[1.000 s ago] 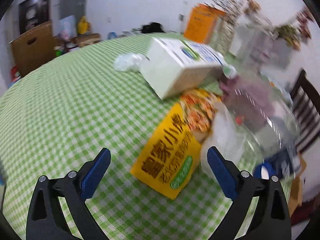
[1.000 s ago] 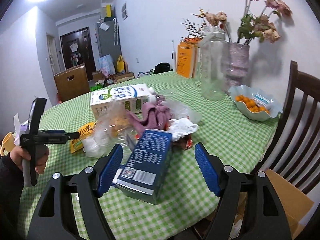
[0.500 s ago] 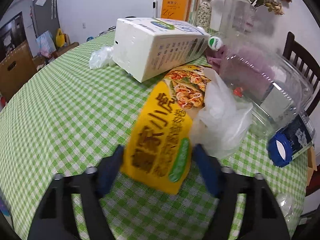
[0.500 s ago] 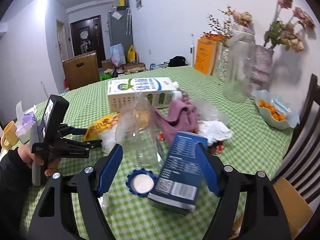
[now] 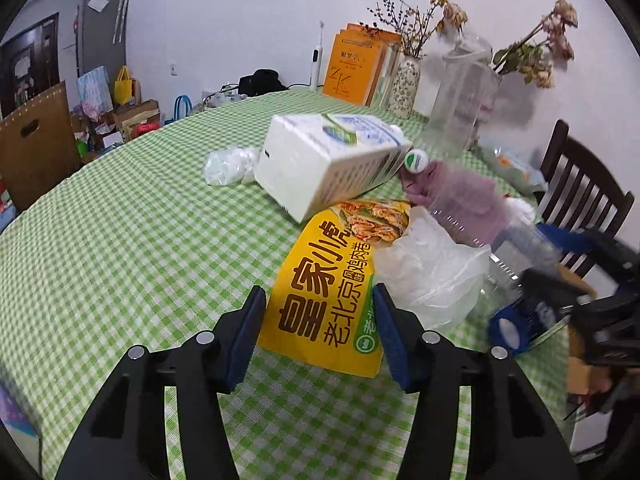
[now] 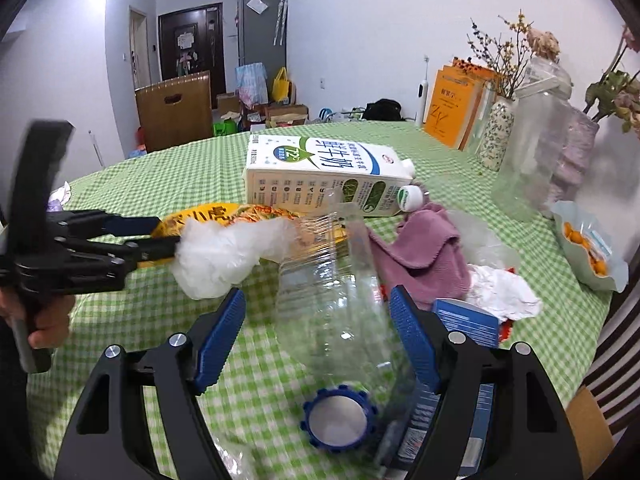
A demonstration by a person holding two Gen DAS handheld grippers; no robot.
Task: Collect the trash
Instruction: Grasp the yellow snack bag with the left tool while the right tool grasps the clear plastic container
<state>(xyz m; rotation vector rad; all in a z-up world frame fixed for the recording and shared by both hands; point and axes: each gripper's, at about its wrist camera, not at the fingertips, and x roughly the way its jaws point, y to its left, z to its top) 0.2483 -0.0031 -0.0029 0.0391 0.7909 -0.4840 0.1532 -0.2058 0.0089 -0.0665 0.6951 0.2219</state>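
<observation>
A yellow snack wrapper [image 5: 320, 300] lies on the green checked table [image 5: 120, 240]. My left gripper [image 5: 318, 312] has its blue pads on both sides of the wrapper's near end; the jaws stand partly closed around it. It also shows in the right wrist view [image 6: 160, 236]. Beside the wrapper lie a crumpled clear plastic bag [image 5: 428, 272] and a white milk carton [image 5: 328, 160]. A clear plastic bottle [image 6: 340, 300] with a blue cap [image 6: 340, 420] lies between the open jaws of my right gripper [image 6: 316, 340].
A pink cloth [image 6: 420, 252], crumpled white paper [image 6: 500, 292] and a blue box [image 6: 464, 320] lie right of the bottle. Glass vases [image 6: 532, 152], orange books [image 6: 456, 104] and a bowl of oranges [image 6: 588, 248] stand at the back right. A dark wooden chair [image 5: 580, 192] is beside the table.
My left gripper moved forward onto the yellow wrapper and its jaws narrowed around it. My right gripper shifted left from the blue box, so the clear bottle now lies between its jaws.
</observation>
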